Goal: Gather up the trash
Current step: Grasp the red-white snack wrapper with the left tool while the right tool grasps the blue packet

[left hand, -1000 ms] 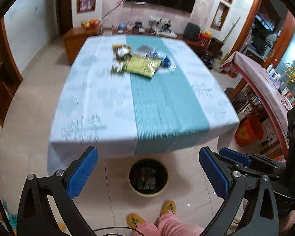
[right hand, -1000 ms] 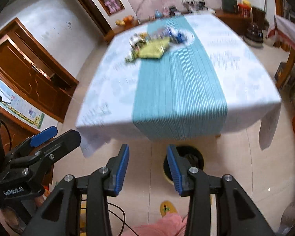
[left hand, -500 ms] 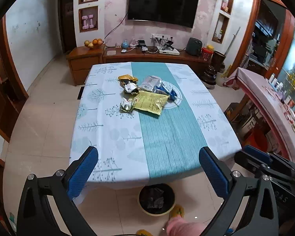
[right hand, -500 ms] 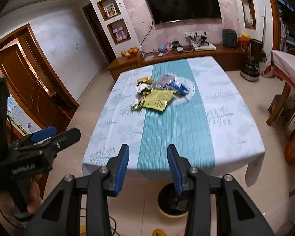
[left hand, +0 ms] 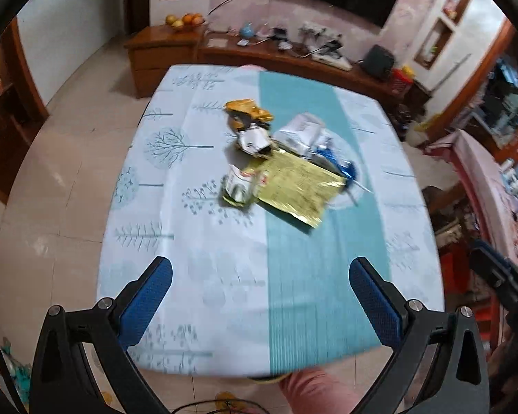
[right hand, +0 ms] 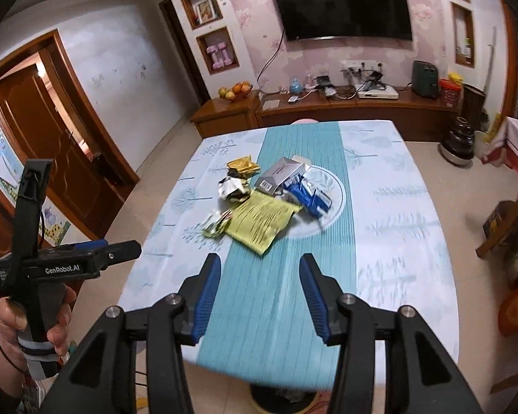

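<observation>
While both grippers are hovering over the table's [right hand: 397, 241] near edge, wrappers [right hand: 259, 222] are lying piled toward its far edge.
Left gripper [left hand: 259, 296] is spread wide and empty; right gripper's [right hand: 259, 289] jaws are opening, nothing between.

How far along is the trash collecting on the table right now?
Barely started. The wrapper pile, with the yellow-green bag, blue wrapper, grey box, gold wrapper and foil wrappers, lies untouched on the table. Nothing is in hand: the left claw is open and empty, and the right claw is opening, empty too. The bin under the near edge awaits everything.
</observation>
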{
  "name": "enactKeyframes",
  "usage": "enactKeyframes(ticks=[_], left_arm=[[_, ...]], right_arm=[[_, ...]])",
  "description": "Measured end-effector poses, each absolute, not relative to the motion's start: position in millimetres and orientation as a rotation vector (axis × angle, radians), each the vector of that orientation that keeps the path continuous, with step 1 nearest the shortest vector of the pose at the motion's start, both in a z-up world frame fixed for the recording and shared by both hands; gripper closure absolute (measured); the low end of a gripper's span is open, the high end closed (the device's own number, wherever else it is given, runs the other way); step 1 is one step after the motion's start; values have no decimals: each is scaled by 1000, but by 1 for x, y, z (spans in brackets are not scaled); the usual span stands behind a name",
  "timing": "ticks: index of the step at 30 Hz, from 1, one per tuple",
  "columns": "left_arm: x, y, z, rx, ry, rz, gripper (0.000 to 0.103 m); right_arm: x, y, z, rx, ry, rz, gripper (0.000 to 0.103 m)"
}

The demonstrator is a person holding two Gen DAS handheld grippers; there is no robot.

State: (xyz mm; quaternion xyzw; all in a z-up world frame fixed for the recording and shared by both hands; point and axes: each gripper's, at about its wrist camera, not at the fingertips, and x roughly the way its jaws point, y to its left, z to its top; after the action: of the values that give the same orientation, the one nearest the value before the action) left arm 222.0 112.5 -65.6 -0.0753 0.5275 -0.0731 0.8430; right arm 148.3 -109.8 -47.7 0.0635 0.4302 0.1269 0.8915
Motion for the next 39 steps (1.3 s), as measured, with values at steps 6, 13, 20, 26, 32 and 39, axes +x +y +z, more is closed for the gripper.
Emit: enactKeyframes(ticks=[6,13,20,26,32,39], left_arm=[[297,97,-115,-165,1211,-94,2],[348,92,-179,-159,1342,-29,2],[371,83,-211,-115,1399,-6,2],[383,90,-228,-170,1448,-5,27],[386,98,-227,-212,1432,7,56],[388,113,-217,-271,1413,22,84]], right_arm=[[251,-122,-92,61,996,333,55],[330,-120,-147,-5,1109,427,55],[367,-119,-182,-6,1175,480,55],[383,-120,-197,-4,1216,507,54],[393,-120,-205,12,1247,528,53],[399,-109,-209,-15,1254,552,36]])
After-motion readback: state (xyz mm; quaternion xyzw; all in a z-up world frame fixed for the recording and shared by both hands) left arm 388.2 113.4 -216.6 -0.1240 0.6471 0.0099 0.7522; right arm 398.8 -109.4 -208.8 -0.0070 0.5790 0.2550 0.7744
